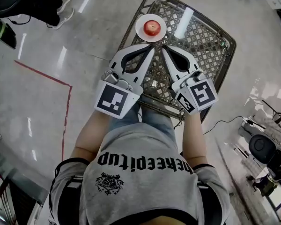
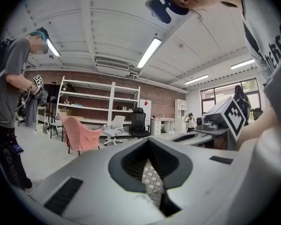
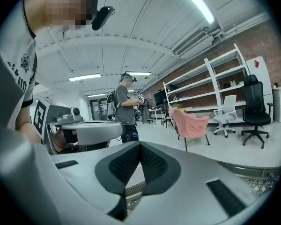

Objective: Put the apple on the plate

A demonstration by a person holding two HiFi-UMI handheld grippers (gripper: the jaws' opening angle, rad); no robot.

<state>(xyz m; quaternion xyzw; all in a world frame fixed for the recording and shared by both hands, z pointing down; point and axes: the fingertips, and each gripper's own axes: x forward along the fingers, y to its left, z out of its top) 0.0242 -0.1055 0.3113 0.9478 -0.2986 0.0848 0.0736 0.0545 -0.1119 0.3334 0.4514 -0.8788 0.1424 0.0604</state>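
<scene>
Holding both grippers over wicker table (image 1: 203,39). Left gripper (image 1: 151,49): fingers pressed together, empty. Right gripper (image 1: 164,49): same. Beyond tips, apple (image 1: 151,27) centred on plate (image 1: 140,32), at table's far end; round, no long axis I can read.

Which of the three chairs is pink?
The leftmost chair in the left gripper view; the middle chair is white and the right chair black.

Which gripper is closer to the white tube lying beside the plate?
Right. The right gripper has its tips just below the white tube; the left gripper sits farther left, below the plate.
</scene>
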